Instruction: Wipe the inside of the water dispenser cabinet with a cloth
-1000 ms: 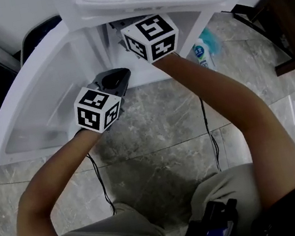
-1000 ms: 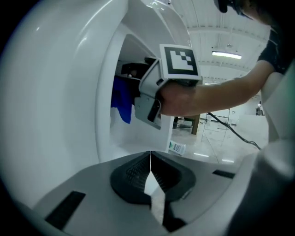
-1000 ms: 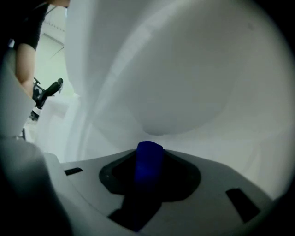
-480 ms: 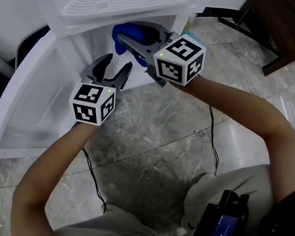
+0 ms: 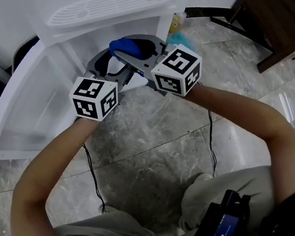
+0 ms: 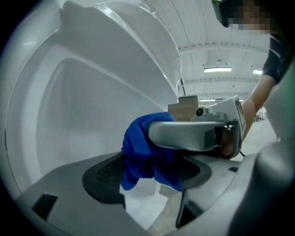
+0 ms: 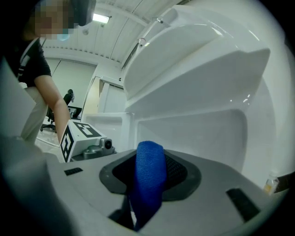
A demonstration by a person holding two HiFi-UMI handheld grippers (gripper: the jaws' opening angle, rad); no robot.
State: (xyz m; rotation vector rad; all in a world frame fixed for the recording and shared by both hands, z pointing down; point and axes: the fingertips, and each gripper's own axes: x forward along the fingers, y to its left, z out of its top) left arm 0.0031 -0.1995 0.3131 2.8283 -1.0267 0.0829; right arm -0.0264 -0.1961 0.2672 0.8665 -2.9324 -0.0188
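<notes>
The right claw [image 5: 135,59] pinches the blue cloth [image 5: 125,47] at 12 o'clock, just before the open cabinet [image 5: 66,44], I think ready for wiping inside. The left claw [image 5: 105,66] has just been opening and stands spread around the cloth without pressing it, apparently leaving it to the right one

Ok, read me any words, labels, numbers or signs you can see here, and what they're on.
No text here can be read.
Left white cube and right white cube: black-and-white square marker patterns, not letters.
Teal and yellowish item at the top of the head view: any label is too blurred.
Blue-lit screen of the dark device at the person's lap: characters too small to read.
</notes>
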